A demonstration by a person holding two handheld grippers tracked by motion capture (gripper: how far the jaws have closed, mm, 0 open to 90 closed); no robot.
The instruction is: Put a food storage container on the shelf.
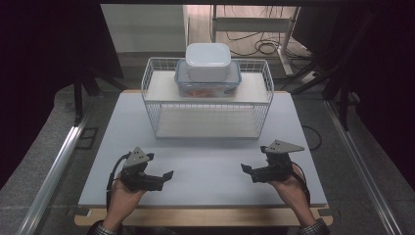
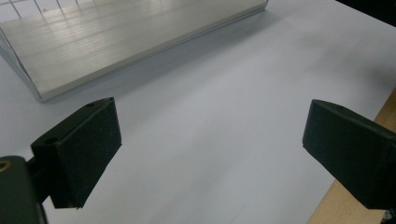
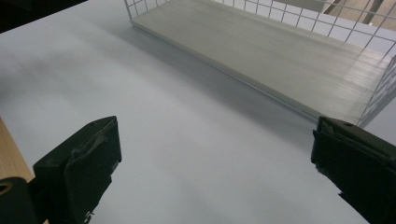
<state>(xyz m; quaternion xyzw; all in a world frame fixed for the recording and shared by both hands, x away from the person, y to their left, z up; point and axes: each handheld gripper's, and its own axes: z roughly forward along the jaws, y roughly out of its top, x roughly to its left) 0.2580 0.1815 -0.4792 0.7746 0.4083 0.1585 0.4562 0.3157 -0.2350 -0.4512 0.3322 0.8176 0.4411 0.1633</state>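
Observation:
A white wire rack [image 1: 207,100] with two wooden shelves stands at the back middle of the white table [image 1: 205,166]. On its top shelf sits a clear food box with a blue-rimmed lid [image 1: 208,81], and a white lidded container [image 1: 208,61] is stacked on that. My left gripper [image 1: 164,178] hovers over the table's front left, open and holding nothing. My right gripper [image 1: 248,172] is at the front right, also open and holding nothing. In the left gripper view the jaws stand wide apart [image 2: 210,154] over bare table, with the lower shelf [image 2: 116,42] ahead. The right gripper view shows the same shelf [image 3: 280,56] beyond wide jaws [image 3: 215,172].
The table's wooden front edge [image 1: 205,217] lies near the person's hands. Metal rails [image 1: 54,166] run along both sides of the table. Cables and a desk frame [image 1: 259,44] sit on the floor behind the rack.

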